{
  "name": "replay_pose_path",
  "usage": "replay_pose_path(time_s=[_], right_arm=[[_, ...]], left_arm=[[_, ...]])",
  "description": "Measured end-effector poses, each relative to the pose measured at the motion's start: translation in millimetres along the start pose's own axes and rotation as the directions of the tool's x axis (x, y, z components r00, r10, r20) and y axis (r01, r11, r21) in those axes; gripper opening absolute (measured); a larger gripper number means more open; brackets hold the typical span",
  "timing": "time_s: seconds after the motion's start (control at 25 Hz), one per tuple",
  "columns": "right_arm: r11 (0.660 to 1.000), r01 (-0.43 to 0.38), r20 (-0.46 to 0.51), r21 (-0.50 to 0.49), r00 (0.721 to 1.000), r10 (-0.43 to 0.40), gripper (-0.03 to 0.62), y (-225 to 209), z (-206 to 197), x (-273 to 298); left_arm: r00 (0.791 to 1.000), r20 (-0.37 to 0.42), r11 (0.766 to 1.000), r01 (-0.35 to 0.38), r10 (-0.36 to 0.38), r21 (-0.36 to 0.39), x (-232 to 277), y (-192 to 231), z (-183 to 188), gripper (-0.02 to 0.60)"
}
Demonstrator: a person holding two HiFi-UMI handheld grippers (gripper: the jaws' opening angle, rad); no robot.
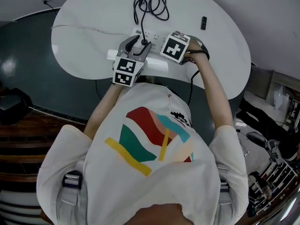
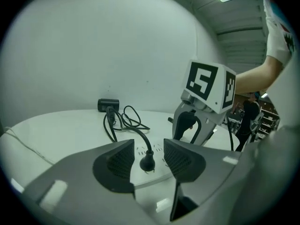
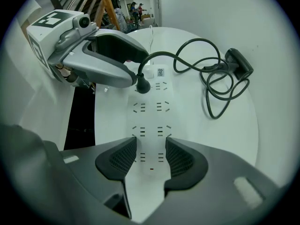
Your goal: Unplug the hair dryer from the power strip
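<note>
A large white rounded tabletop (image 1: 220,41) fills the scene, with a person in a white printed T-shirt (image 1: 154,172) leaning over its near edge and holding a grey two-jawed tool in each hand. The right tool (image 3: 152,157) points straight down, its jaws apart, over the near end of a long white power strip (image 3: 151,111); whether the pads touch the strip cannot be told. The left tool (image 2: 149,159) is released, jaws apart on either side of the plug without touching it. A black hair dryer (image 3: 239,63) lies well beyond the strip, its black cord (image 3: 187,48) looping back to a round black plug (image 2: 147,163) seated in the strip's far end.
</note>
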State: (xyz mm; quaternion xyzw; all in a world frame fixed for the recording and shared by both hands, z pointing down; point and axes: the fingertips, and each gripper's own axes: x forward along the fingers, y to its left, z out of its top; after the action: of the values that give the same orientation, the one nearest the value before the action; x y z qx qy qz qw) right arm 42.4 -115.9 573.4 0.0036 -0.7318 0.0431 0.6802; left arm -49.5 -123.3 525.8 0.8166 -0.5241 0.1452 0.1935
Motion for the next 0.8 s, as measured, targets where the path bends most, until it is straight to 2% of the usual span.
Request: replay_pose_path(time_s=[0.08,0.16,0.2,0.6,0.8], right_arm=[[1.000,-0.004,-0.017,-0.001,1.000,0.004,0.212,-0.6,1.1,1.1],[1.000,-0.009,-0.035,-0.003,0.999,0.009,0.210,-0.8,1.4,1.6],[1.000,-0.010,-0.040,-0.004,0.999,0.010,0.210,-0.6,1.4,1.6],[1.000,0.002,-0.012,0.002,1.000,-0.002,0.210,-0.1,1.4,-0.7],[1.000,-0.001,-0.052,0.011,0.999,0.002,0.210,-1.0,1.4,0.6]], left_arm=[[1.000,-0.027,1.000,-0.008,0.008,0.009,5.0,1.2,-6.9,0.162],[0.998,-0.054,0.999,-0.028,0.030,0.033,9.0,1.7,-8.4,0.073],[0.998,-0.059,0.998,-0.034,0.036,0.043,10.3,0.9,-7.7,0.053],[0.997,-0.082,0.999,0.016,-0.012,0.045,18.9,-1.0,-6.8,0.055],[0.994,-0.103,0.998,0.032,-0.026,0.058,25.9,-0.6,-8.2,0.066]])
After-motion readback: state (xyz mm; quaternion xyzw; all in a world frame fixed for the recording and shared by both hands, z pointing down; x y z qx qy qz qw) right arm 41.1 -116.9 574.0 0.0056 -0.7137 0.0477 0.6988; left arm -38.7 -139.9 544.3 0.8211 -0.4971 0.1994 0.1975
